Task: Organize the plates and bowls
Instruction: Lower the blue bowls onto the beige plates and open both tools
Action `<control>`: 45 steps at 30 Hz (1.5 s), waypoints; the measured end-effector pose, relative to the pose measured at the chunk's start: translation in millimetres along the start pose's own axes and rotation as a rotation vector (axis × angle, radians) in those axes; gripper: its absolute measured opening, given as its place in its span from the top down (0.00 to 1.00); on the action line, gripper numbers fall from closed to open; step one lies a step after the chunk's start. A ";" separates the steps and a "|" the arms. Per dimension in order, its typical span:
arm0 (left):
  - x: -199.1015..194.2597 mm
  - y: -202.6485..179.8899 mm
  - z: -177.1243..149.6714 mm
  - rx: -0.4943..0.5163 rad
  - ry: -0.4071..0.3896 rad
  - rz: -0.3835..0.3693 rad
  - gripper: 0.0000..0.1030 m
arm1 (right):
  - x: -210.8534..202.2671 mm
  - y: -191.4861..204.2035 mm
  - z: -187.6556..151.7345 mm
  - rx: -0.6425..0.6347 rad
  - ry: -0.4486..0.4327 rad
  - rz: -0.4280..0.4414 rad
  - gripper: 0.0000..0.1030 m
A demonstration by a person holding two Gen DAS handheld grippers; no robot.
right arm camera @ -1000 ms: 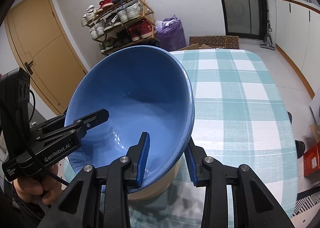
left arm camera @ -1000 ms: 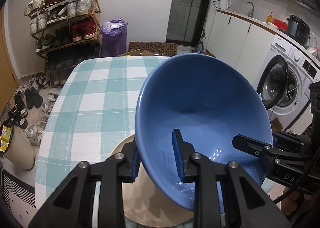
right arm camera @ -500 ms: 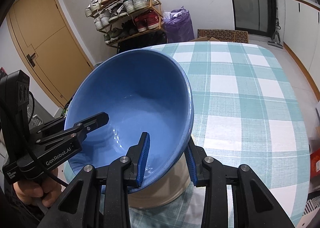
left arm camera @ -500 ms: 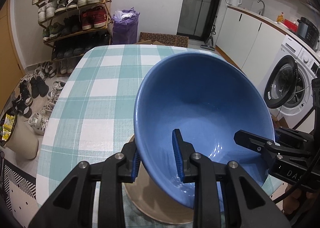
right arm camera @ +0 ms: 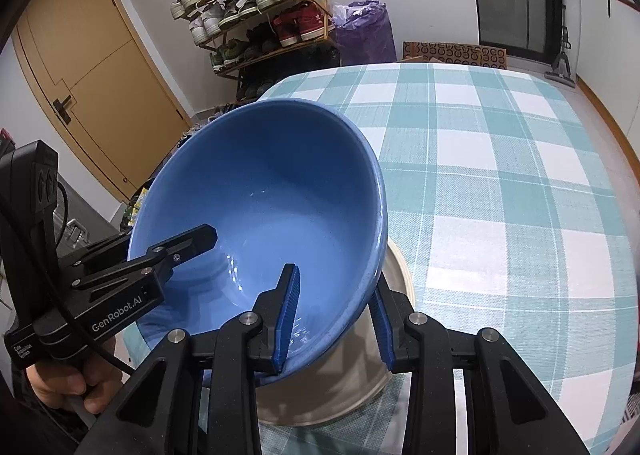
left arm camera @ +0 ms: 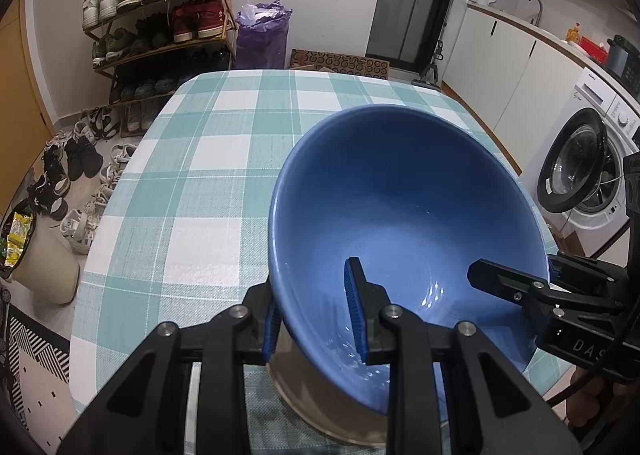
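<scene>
Since the earlier frames the blue bowl point(left arm camera: 404, 223) has come down toward the beige plate point(right arm camera: 356, 387) lying on the checked worktop point(left arm camera: 208, 159); more of the cloth shows beyond its rim, the shoe rack point(left arm camera: 156, 3) has slid up the picture, and less of the plate shows beneath the bowl. The grip on each side looks unchanged.

The left hand-held gripper point(left arm camera: 316, 313) is clamped on the bowl's rim, one blue pad inside the wall and one outside. The right hand-held gripper point(right arm camera: 334, 319) pinches the opposite rim the same way. The bowl hangs between them, tilted, its open side toward both cameras and its lower part just above the plate; whether it already touches the plate cannot be told, since the bowl hides that spot.

The bowl looks like glazed ceramic: stiff, fairly heavy for its size and breakable if let fall. The glaze shines, so it is probably slippery under the pads, and a pinch on a thin, sloping rim could creep. Two opposed holds on the rim suit it, as they share the weight and stop it swinging. Setting it down probably calls for levelling it first, then lowering gently, as glazed ware on glazed ware may chip or skate sideways.
</scene>
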State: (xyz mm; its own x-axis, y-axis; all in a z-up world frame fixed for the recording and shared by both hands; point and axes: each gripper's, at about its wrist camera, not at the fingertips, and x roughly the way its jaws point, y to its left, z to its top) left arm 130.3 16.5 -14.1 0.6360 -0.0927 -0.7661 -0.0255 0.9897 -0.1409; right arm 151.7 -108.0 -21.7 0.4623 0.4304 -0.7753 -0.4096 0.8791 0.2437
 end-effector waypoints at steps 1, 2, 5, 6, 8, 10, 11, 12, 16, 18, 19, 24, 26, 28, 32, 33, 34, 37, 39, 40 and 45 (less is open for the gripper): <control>0.8 0.5 -0.3 -0.001 0.001 0.002 0.75 | 1.1 -0.4 0.1 0.002 0.002 0.002 0.67; 1.7 0.9 -0.4 -0.001 0.003 0.005 0.75 | 2.9 -1.0 0.5 0.003 0.004 0.003 0.67; 5.5 2.0 -0.5 -0.001 0.009 0.012 0.75 | 8.8 -1.2 0.7 0.009 0.016 0.006 0.67; 6.2 1.9 -0.5 0.000 0.007 0.013 0.75 | 9.8 -1.6 0.8 0.011 0.017 0.006 0.67; 8.0 1.8 -0.2 0.002 0.008 0.017 0.75 | 10.6 -2.3 2.3 0.016 0.016 0.007 0.67; 9.6 2.1 0.8 0.004 0.007 0.015 0.75 | 11.5 -2.8 3.9 0.017 0.016 0.005 0.67; 10.0 2.3 1.2 0.001 0.008 0.013 0.75 | 12.2 -3.2 4.6 0.019 0.016 0.004 0.67; 10.9 2.0 1.8 0.003 0.007 0.013 0.74 | 12.6 -3.7 5.1 0.019 0.016 0.004 0.67; 11.6 2.1 3.0 0.006 0.007 0.010 0.74 | 13.7 -5.0 6.5 0.026 0.020 0.003 0.67; 11.8 2.4 3.2 0.006 0.006 0.008 0.73 | 14.3 -5.2 7.4 0.024 0.022 0.003 0.67; 11.5 2.3 3.3 0.006 0.006 0.006 0.72 | 14.3 -5.4 7.4 0.023 0.022 0.003 0.66; 11.8 1.7 3.8 0.007 0.009 -0.002 0.64 | 15.4 -6.1 8.7 0.021 0.020 -0.001 0.66; 11.7 0.9 3.6 0.013 0.011 -0.013 0.60 | 15.1 -6.8 9.0 0.021 0.018 -0.003 0.66; 10.5 -0.3 3.2 0.022 0.009 -0.016 0.58 | 13.5 -6.7 8.9 0.022 0.013 -0.002 0.64; 7.5 -2.5 2.4 0.038 0.005 -0.022 0.55 | 11.8 -5.2 9.1 0.010 0.012 -0.009 0.62; 7.4 -2.9 2.1 0.041 0.005 -0.024 0.51 | 11.2 -5.3 8.8 0.010 0.011 -0.007 0.61; 6.9 -3.3 1.5 0.044 0.006 -0.024 0.48 | 11.1 -5.6 8.5 0.010 0.012 -0.007 0.61; 4.9 -3.6 1.6 0.045 0.001 -0.028 0.47 | 10.2 -6.1 8.7 0.007 0.008 0.001 0.55; 4.3 -3.5 1.5 0.049 0.001 -0.025 0.47 | 8.3 -4.1 8.7 -0.006 0.006 -0.006 0.54; 3.2 -3.1 1.1 0.050 -0.001 -0.027 0.44 | 7.4 -3.3 8.6 -0.015 0.004 -0.013 0.53; -7.1 0.4 -2.9 0.053 -0.037 -0.030 0.20 | -2.5 -4.9 7.0 -0.024 -0.030 -0.016 0.32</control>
State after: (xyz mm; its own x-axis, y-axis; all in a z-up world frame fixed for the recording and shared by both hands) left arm 123.5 17.2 -10.6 0.6636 -0.1198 -0.7384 0.0343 0.9909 -0.1300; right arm 158.0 -112.0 -16.9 0.4925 0.4224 -0.7609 -0.4201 0.8811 0.2172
